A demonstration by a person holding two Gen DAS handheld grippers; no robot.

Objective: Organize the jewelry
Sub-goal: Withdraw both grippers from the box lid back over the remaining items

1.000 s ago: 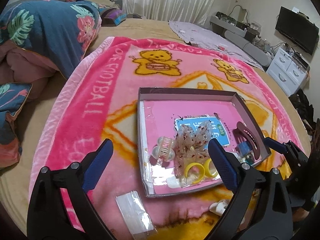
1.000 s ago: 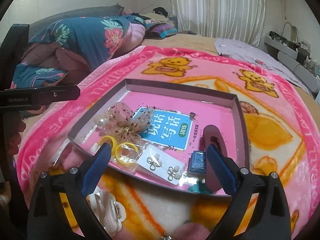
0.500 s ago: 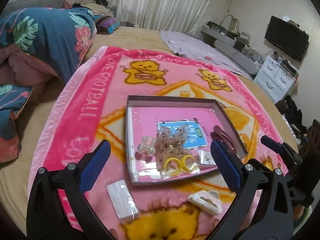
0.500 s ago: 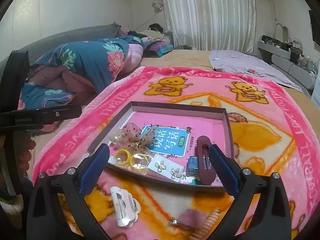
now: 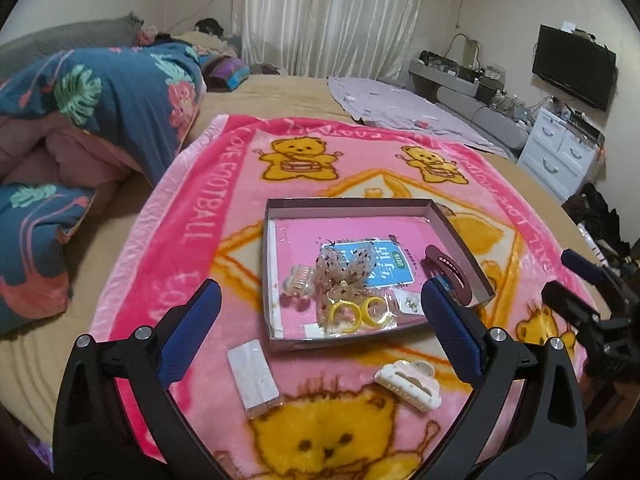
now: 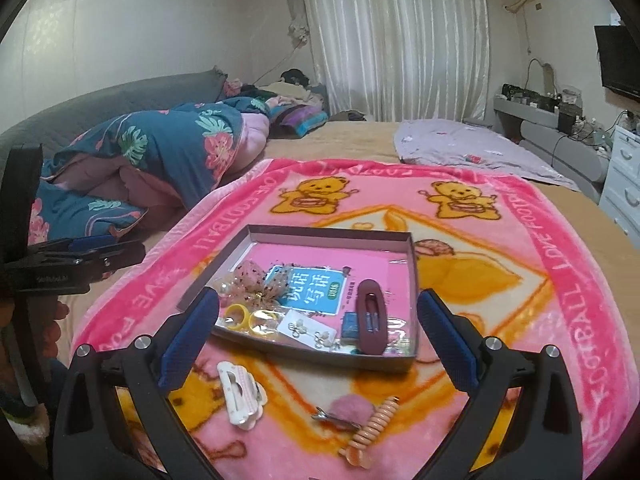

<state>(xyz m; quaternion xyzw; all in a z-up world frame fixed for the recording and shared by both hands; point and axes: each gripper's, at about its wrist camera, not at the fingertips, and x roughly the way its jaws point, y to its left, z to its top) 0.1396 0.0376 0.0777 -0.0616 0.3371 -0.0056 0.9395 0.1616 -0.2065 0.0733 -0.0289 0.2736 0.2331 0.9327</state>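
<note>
A shallow purple-rimmed tray (image 5: pixel 344 203) (image 6: pixel 328 233) lies on a pink bear blanket. It holds a lace bow (image 5: pixel 346 270) (image 6: pixel 256 280), yellow rings (image 5: pixel 356 312) (image 6: pixel 248 317), a clear claw clip (image 5: pixel 296 281), a maroon hair clip (image 5: pixel 448 268) (image 6: pixel 372 317), a blue booklet (image 6: pixel 312 290) and an earring card (image 6: pixel 308 329). Outside the tray, nearer me, lie a white hair clip (image 5: pixel 408 384) (image 6: pixel 240 396), a small clear bag (image 5: pixel 253 376), a peach spiral hair tie (image 6: pixel 372 426) and a small metal clip (image 6: pixel 334 419). My left gripper (image 5: pixel 320 332) and right gripper (image 6: pixel 316 336) both hover open and hold nothing, short of the tray.
A folded floral quilt (image 5: pixel 100 104) (image 6: pixel 160 152) lies at the left of the bed and a lilac cloth (image 5: pixel 400 116) at the far right. White drawers (image 5: pixel 560 156) and a wall television (image 5: pixel 574 66) stand to the right. The other gripper shows at each view's edge.
Both grippers have pulled back and risen from the tray, so the tray looks smaller and the white hair clip, bag and spiral tie have come into view.
</note>
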